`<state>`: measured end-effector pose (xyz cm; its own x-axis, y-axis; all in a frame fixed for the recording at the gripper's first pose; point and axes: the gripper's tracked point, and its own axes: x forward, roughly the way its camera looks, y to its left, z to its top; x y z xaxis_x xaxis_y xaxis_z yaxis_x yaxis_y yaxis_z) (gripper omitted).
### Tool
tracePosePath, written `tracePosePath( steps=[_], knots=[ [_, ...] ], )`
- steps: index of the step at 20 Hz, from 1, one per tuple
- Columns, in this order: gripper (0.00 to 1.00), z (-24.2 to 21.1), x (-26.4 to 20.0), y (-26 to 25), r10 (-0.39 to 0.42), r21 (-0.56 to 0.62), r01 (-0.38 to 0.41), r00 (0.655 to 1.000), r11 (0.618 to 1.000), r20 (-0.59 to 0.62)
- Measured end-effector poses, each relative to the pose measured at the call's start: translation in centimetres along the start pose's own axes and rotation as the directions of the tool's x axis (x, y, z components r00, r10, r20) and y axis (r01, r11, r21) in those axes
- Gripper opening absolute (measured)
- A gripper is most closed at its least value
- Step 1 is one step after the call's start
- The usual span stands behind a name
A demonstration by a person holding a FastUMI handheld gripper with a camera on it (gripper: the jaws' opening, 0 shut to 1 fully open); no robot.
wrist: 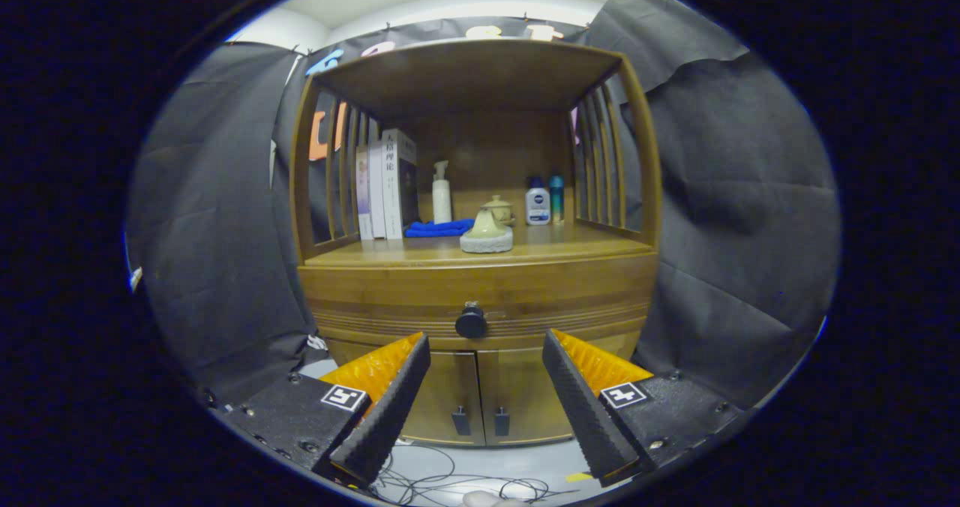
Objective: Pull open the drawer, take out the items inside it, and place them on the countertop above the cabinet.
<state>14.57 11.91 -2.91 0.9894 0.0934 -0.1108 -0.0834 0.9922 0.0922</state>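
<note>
- Gripper view: the landmark is the round black drawer knob (471, 322), set in the middle of the closed wooden drawer front (390, 301) of the bamboo-coloured cabinet (645, 192). The knob lies beyond the fingertips and slightly left of the midline between them.
- Left of the knob, and above it on the wooden countertop (585, 246), stand upright books (386, 184), a white pump bottle (442, 193) and a folded blue cloth (439, 228).
- Directly above the knob, near the countertop's front edge, sits a pale ceramic lidded dish (487, 233); items lifted out could knock it if set down carelessly.
- Right of and above the knob stand two small bottles (545, 200).
- Risk: closing off-centre could let the fingers slip off the small round knob, or scrape the drawer front.
- Risk: the drawer's contents are hidden, so how they will grip is unknown.
- The gripper (486, 338) is spread wide, holding nothing and touching nothing, with the knob well ahead of it.
</note>
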Motion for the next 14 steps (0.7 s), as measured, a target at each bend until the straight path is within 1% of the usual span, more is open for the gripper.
tracePosePath(
  steps=[3,7,11,14],
  knots=[
    [0.99,0.4,-4.7,-1.0,-0.011,-0.018,0.011,1.000,1.000,0.027],
    [0.99,0.6,-9.6,-2.4,-0.031,-0.020,0.032,0.998,0.999,0.062],
    [0.99,1.5,-12.4,-3.2,-0.043,-0.025,0.046,0.995,0.999,0.091],
    [0.99,2.4,-13.4,-3.9,-0.055,-0.007,0.056,0.992,0.998,0.109]
  ],
)
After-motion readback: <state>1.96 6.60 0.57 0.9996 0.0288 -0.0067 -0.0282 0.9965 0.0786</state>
